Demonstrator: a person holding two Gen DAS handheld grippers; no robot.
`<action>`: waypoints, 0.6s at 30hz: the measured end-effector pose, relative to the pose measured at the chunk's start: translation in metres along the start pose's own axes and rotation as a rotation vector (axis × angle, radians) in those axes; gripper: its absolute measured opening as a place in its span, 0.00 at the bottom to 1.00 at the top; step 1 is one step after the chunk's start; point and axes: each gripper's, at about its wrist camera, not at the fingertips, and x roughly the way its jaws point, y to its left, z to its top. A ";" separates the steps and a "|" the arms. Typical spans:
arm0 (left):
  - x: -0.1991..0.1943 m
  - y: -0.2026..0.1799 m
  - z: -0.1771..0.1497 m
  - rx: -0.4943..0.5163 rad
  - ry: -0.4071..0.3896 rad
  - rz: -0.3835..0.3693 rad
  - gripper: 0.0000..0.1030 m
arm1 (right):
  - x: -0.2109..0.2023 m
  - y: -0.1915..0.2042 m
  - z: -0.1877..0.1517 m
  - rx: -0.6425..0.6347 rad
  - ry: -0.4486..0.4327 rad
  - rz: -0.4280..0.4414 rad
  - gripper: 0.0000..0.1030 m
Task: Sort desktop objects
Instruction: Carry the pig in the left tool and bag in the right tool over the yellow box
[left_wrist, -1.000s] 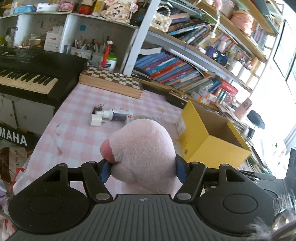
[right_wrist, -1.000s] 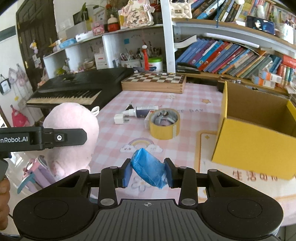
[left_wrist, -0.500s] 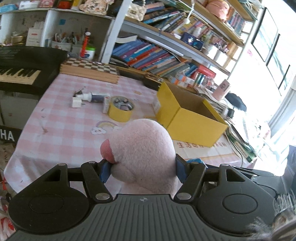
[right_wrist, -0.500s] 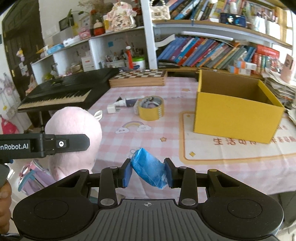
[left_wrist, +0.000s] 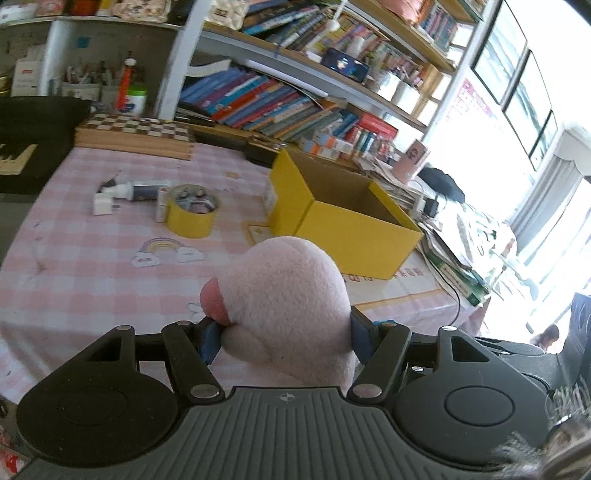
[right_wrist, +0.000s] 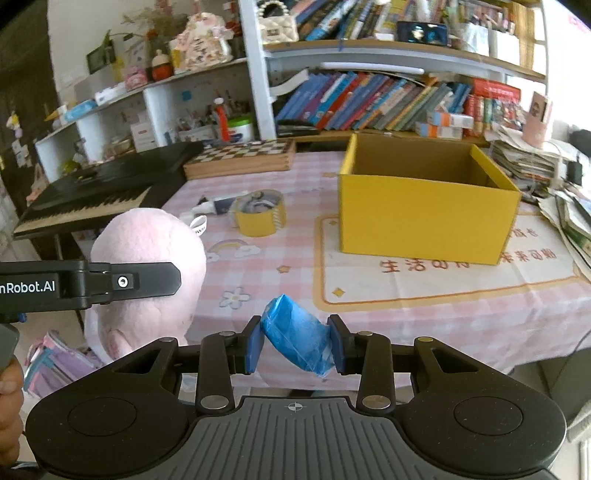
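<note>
My left gripper (left_wrist: 284, 336) is shut on a pink plush toy (left_wrist: 288, 302), held off the table's near edge; the toy also shows in the right wrist view (right_wrist: 147, 258) at left. My right gripper (right_wrist: 295, 343) is shut on a crumpled blue packet (right_wrist: 295, 332), held before the table's front edge. An open yellow cardboard box (right_wrist: 424, 221) stands on the table ahead right; it also shows in the left wrist view (left_wrist: 351, 225). A yellow tape roll (right_wrist: 260, 218), a tube (left_wrist: 147, 186) and a white plug (left_wrist: 101, 205) lie on the pink checked tablecloth (left_wrist: 74, 258).
A chessboard box (right_wrist: 240, 158) lies at the table's back. A black keyboard (right_wrist: 92, 195) stands to the left. Bookshelves (right_wrist: 369, 99) fill the back wall. Stacked papers and books (right_wrist: 554, 192) lie right of the box.
Both grippers have drawn back from the table and swung right, still holding the toy and the packet. The box and more of the tabletop have come into view.
</note>
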 end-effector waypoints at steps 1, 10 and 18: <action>0.004 -0.004 0.001 0.008 0.007 -0.007 0.62 | 0.000 -0.004 0.000 0.010 0.002 -0.006 0.36; 0.041 -0.040 0.012 0.076 0.057 -0.045 0.62 | 0.007 -0.049 0.007 0.091 0.020 -0.030 0.36; 0.076 -0.067 0.026 0.098 0.079 -0.062 0.62 | 0.016 -0.087 0.020 0.117 0.023 -0.044 0.36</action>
